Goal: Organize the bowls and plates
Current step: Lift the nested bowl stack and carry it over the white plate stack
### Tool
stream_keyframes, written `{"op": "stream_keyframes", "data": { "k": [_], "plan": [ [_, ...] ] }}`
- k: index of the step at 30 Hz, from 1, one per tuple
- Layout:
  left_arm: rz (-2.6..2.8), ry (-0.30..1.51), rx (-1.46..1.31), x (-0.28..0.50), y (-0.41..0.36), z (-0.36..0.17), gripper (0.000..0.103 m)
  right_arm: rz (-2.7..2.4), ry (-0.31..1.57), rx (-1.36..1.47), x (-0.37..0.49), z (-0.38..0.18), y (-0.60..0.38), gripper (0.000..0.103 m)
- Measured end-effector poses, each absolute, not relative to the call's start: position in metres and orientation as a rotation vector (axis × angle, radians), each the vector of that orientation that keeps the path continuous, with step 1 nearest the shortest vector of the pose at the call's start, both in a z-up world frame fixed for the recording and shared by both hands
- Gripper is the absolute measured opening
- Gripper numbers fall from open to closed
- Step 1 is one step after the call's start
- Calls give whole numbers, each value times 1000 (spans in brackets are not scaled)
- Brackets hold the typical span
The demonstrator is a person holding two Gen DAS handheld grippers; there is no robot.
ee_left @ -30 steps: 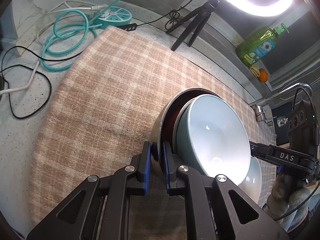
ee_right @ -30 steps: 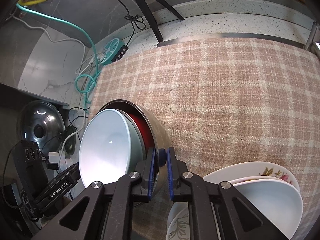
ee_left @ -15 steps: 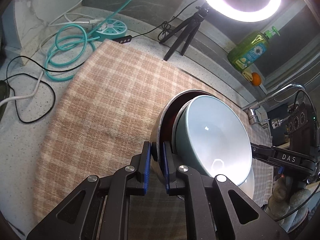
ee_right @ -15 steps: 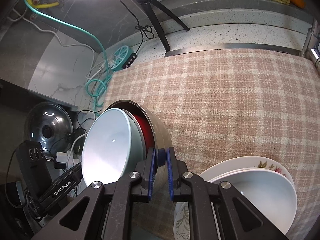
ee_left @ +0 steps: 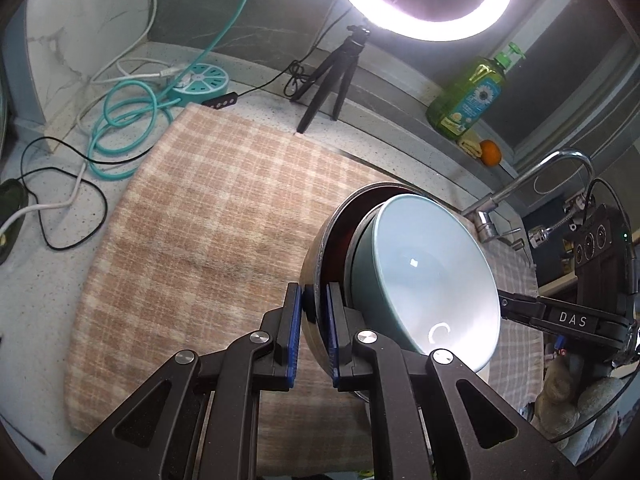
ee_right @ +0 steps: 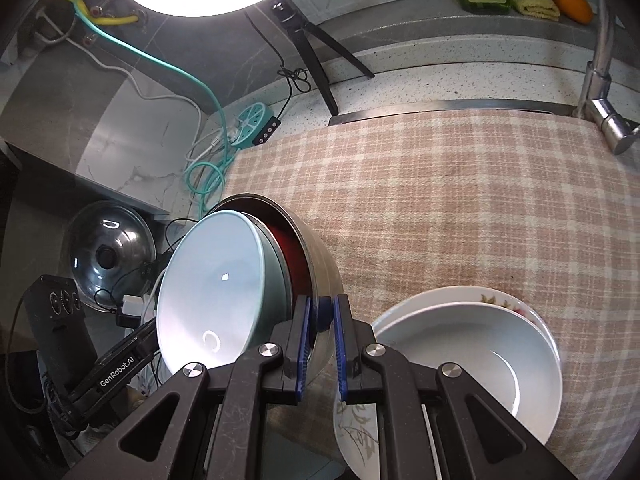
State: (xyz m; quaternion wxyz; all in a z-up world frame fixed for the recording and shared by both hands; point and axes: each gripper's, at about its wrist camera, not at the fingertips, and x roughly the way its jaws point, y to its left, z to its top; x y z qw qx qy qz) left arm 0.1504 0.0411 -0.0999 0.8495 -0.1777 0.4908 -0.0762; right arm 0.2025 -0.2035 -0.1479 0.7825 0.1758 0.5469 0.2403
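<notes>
Bowls first: a steel bowl (ee_left: 316, 276) lined red, with a pale blue bowl (ee_left: 424, 276) nested in it, is tipped on edge and held off the plaid cloth (ee_left: 208, 216). The left hand-held gripper (ee_left: 314, 312) pinches the steel rim on the near side, its blue pads (ee_left: 294, 320) close together with the rim between them. Across the stack, the right hand-held gripper (ee_right: 320, 322) clamps the opposite rim the same way, narrow and tight on the metal. Both tools reach in level from below, the bowls' mouth facing the left one. Right of the stack, a white bowl (ee_right: 480, 364) sits on flowered plates (ee_right: 504, 298) at the cloth's near edge. Beyond the stack the cloth lies bare up to the tripod (ee_right: 316, 60) and the faucet (ee_right: 600, 92).
</notes>
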Motion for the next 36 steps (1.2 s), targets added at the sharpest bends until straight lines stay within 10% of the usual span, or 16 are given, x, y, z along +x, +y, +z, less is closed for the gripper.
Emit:
{"op": "stream_keyframes", "data": {
  "k": [36],
  "plan": [
    [-223,1097,-363,102,-74,-124,9,435,1206,401,137,-171,-327,11]
  ]
}}
